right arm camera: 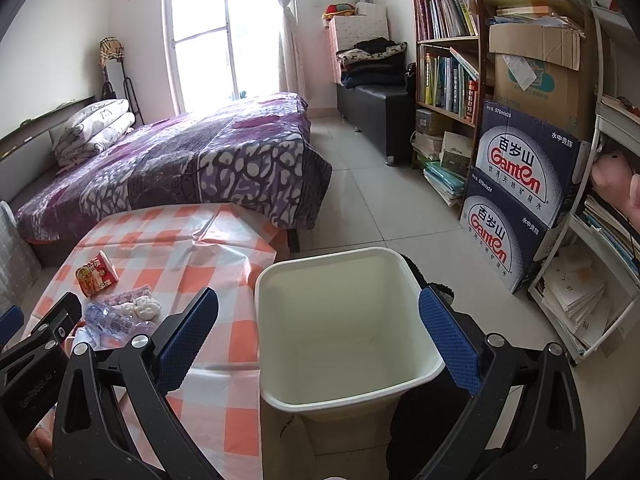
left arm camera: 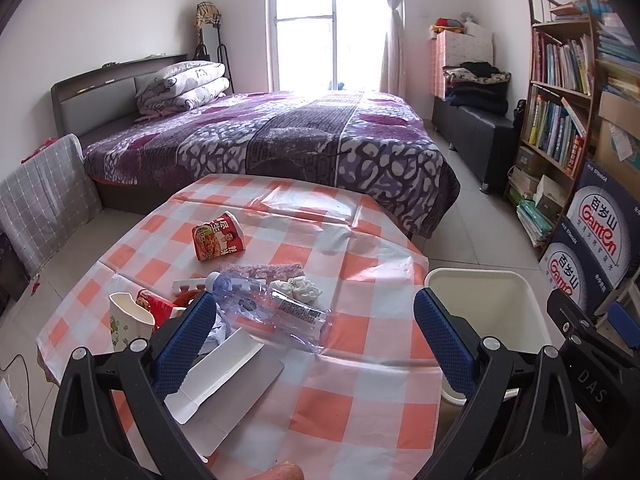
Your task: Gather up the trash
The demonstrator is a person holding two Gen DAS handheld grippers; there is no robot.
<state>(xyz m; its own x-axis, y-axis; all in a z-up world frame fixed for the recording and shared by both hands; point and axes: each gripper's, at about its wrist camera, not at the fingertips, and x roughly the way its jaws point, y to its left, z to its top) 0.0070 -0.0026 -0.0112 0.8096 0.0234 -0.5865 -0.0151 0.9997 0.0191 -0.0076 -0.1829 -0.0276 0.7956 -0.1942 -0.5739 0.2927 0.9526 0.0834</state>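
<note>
Trash spread on checked tablecloth (left arm camera: 360, 344): paper cup (left arm camera: 130, 320) upright at left, flattened white carton (left arm camera: 224, 376), crushed clear plastic bottle (left arm camera: 272, 312) lying sideways, tipped noodle cup (left arm camera: 218, 236), crumpled tissue (left arm camera: 302, 286). White bin (right arm camera: 340, 320) beside table, nothing visible inside. Left gripper (left arm camera: 316, 336) and right gripper (right arm camera: 318, 330) both spread wide, holding nothing.

A: How many things lie on the table (left arm camera: 360, 380)?

B: I count one bottle (left arm camera: 272, 308), one noodle cup (left arm camera: 218, 236), one paper cup (left arm camera: 130, 320), one crumpled tissue (left arm camera: 304, 286), one flat white carton (left arm camera: 224, 372) and one purple cloth (left arm camera: 264, 270). There is also something red behind the paper cup, but I cannot tell what.

A: And bins?

B: One bin (right arm camera: 344, 328). Beside it stand two water boxes (right arm camera: 524, 176), one upon the other.

A: Grippers?

B: Two, the left gripper (left arm camera: 316, 320) and the right gripper (right arm camera: 320, 320).
</note>
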